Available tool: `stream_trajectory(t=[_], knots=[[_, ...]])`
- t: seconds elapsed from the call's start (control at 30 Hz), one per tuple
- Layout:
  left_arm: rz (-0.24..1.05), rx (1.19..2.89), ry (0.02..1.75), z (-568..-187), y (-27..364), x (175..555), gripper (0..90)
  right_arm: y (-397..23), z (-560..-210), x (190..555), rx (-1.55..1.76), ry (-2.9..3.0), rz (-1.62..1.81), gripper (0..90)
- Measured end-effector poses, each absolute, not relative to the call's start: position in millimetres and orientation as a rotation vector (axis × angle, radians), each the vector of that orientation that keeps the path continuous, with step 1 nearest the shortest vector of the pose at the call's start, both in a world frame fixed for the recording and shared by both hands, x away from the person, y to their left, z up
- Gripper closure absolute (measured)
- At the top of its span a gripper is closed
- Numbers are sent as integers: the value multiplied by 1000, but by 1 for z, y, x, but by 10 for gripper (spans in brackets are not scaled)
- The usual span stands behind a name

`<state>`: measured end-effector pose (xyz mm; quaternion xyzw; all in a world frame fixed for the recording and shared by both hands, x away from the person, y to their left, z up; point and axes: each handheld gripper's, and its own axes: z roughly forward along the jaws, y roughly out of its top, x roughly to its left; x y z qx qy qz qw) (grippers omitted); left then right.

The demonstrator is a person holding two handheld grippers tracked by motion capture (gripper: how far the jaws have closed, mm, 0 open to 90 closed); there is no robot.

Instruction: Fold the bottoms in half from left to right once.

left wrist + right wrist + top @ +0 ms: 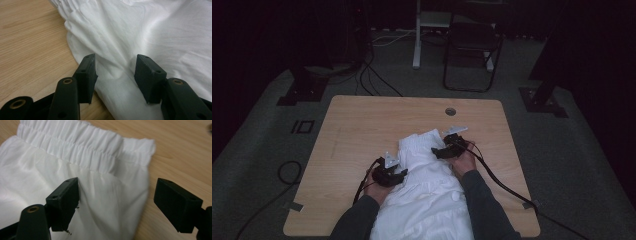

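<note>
A white garment (427,185) with a gathered elastic waistband (82,147) lies on the wooden table (362,125), its waistband toward the far side. My left gripper (398,175) rests at the garment's left edge. Its jaws stand open over a fold of the white cloth (115,70). My right gripper (438,151) is at the garment's right edge, just below the waistband. It is open, one jaw over the cloth (105,202) and the other over bare wood.
A round cable hole (450,111) sits near the table's far edge. Cables trail from both grippers off the near sides. A dark chair (472,45) and stand legs are on the carpet beyond the table.
</note>
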<state>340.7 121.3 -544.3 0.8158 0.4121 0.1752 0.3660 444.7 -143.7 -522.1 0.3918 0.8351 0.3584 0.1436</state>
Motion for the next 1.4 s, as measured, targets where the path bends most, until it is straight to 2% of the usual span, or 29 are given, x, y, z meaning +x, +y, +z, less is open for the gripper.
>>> stream_trajectory(t=[0.17,0.27,0.4,0.5,0.63,0.83,1.13,1.4], knots=[[448,2100,1058,-544,121,341,515,-138,-534,453,1086,2428,977,268],[431,2105,1057,-543,121,344,505,-137,-539,454,1110,2439,994,411],[439,2060,1082,-533,125,358,443,-135,-538,452,1120,2422,1006,593],[443,1968,1108,-522,129,378,385,-137,-537,453,1164,2407,1006,673],[400,1982,1154,-527,123,413,295,-139,-537,455,1201,2393,1004,757],[354,2017,1200,-542,115,435,263,-141,-538,456,1229,2378,1035,796],[413,2070,1160,-542,105,436,266,-141,-539,457,1250,2369,1050,804],[421,2087,1170,-539,101,440,445,-137,-539,462,1262,2351,1033,807]])
